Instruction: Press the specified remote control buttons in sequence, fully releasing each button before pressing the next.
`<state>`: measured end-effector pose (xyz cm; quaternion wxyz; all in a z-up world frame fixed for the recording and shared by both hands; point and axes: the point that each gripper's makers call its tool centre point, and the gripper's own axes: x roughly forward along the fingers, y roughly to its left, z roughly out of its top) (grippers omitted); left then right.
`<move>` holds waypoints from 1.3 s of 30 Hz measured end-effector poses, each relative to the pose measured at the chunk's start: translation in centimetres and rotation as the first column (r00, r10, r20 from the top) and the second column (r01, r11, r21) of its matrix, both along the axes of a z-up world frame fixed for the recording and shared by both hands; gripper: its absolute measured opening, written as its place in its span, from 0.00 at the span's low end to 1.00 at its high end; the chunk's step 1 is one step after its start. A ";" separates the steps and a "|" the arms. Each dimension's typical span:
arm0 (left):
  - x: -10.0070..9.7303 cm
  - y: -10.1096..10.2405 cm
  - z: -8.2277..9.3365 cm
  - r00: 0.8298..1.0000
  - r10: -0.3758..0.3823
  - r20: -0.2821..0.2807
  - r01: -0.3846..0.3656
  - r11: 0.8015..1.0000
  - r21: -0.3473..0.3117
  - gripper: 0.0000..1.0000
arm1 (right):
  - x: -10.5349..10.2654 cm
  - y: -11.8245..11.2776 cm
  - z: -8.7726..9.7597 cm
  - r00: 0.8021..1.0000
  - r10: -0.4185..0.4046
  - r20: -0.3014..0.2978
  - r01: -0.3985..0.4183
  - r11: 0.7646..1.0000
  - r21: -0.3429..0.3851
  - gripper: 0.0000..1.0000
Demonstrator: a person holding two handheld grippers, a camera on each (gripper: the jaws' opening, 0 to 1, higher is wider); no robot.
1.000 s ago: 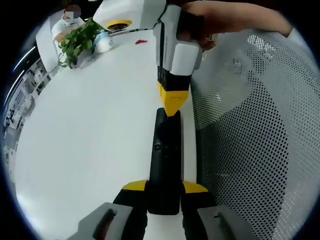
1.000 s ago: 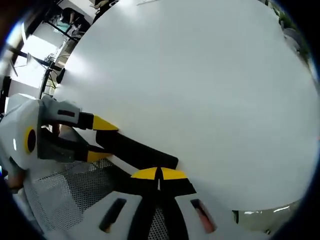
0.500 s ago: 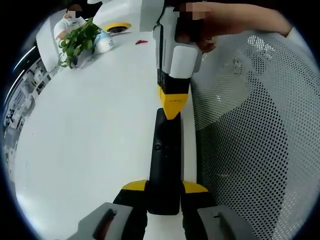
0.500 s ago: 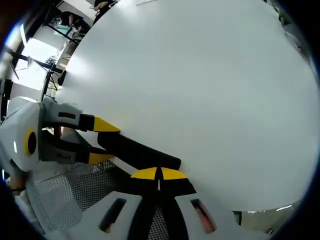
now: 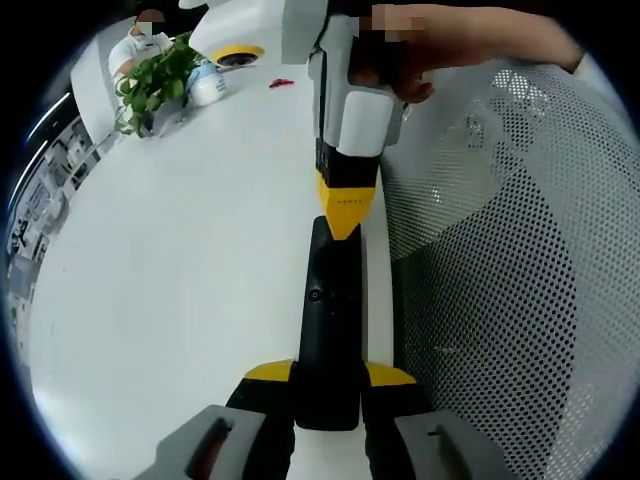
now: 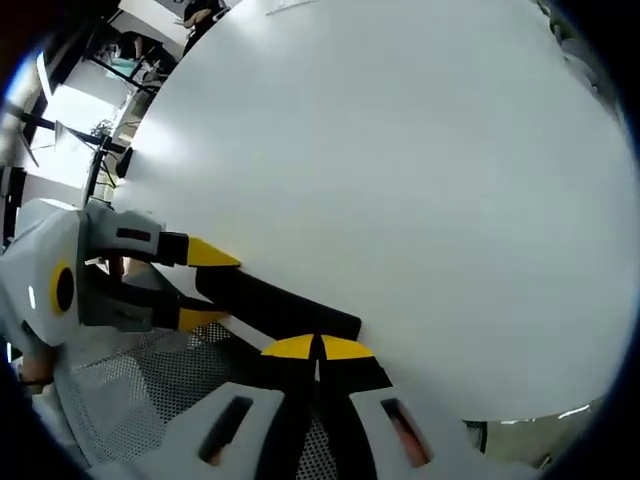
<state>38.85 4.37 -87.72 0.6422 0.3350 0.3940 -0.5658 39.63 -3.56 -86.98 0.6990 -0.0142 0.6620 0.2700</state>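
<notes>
Remote control [image 5: 328,320] first: it is long and black, and it lies on the white table [image 5: 180,260] close to the table's edge. Your left gripper [image 5: 328,375] has its yellow tips squeezed on the near end of the remote and holds it in place. Your right gripper [image 5: 346,215] comes down from above with its two tips pressed together into one point, holding nothing. That point sits right at the far end of the remote. You can see the same thing in the right gripper view, where the shut tips [image 6: 318,348] meet the end of the black remote [image 6: 275,305].

It looks like you are on a button press now. Push straight down with the point, not sideways, so the remote does not slide. Keep the left grip firm. Then lift the point all the way off before you go to the next button. Keep the whole remote in sight.
</notes>
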 end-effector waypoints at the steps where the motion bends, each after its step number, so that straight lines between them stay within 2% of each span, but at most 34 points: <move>1: 0.0 0.0 0.0 1.000 0.000 0.000 0.000 1.000 0.000 0.25 | 0.0 0.0 0.0 1.000 0.004 0.003 -0.004 1.000 -0.003 0.00; 3: 0.0 0.0 0.0 1.000 0.001 0.001 -0.001 1.000 -0.001 0.25 | 0.1 -0.1 -0.1 1.000 0.003 0.007 -0.003 1.000 -0.005 0.00; 7: 0.0 0.0 0.0 1.000 0.001 0.003 -0.001 1.000 -0.001 0.25 | 0.1 -0.3 -0.1 0.999 -0.053 -0.003 0.053 0.998 0.033 0.00; 10: 0.0 0.0 0.0 1.000 0.002 0.003 -0.002 1.000 -0.002 0.25 | 0.1 0.0 0.0 1.000 -0.005 0.001 0.005 1.000 0.006 0.00; 16: 0.0 0.0 0.0 1.000 0.001 0.003 -0.001 1.000 -0.003 0.25 | 0.0 0.1 0.0 0.999 0.025 0.020 -0.025 1.000 -0.014 0.00; 20: 0.0 0.0 0.0 1.000 0.002 0.004 -0.002 1.000 -0.003 0.25 | -0.2 0.7 0.1 0.999 0.042 0.011 -0.042 0.999 0.002 0.00; 21: 0.0 0.0 0.0 1.000 0.003 0.003 -0.003 1.000 -0.004 0.25 | -0.2 1.2 0.3 0.998 0.058 0.028 -0.059 0.998 0.021 0.00; 26: 0.0 0.0 0.0 1.000 0.002 0.003 -0.002 1.000 -0.004 0.25 | 0.0 1.6 0.3 0.996 0.072 0.046 -0.074 0.997 0.029 0.00; 32: 0.0 0.0 0.0 1.000 0.003 0.003 -0.003 1.000 -0.004 0.25 | 0.0 1.5 0.0 0.994 0.091 0.054 -0.091 0.996 0.000 0.00; 39: 0.0 0.0 0.0 1.000 0.003 0.002 -0.003 1.000 -0.005 0.25 | 0.2 1.2 0.0 0.997 0.064 0.045 -0.064 0.998 0.007 0.00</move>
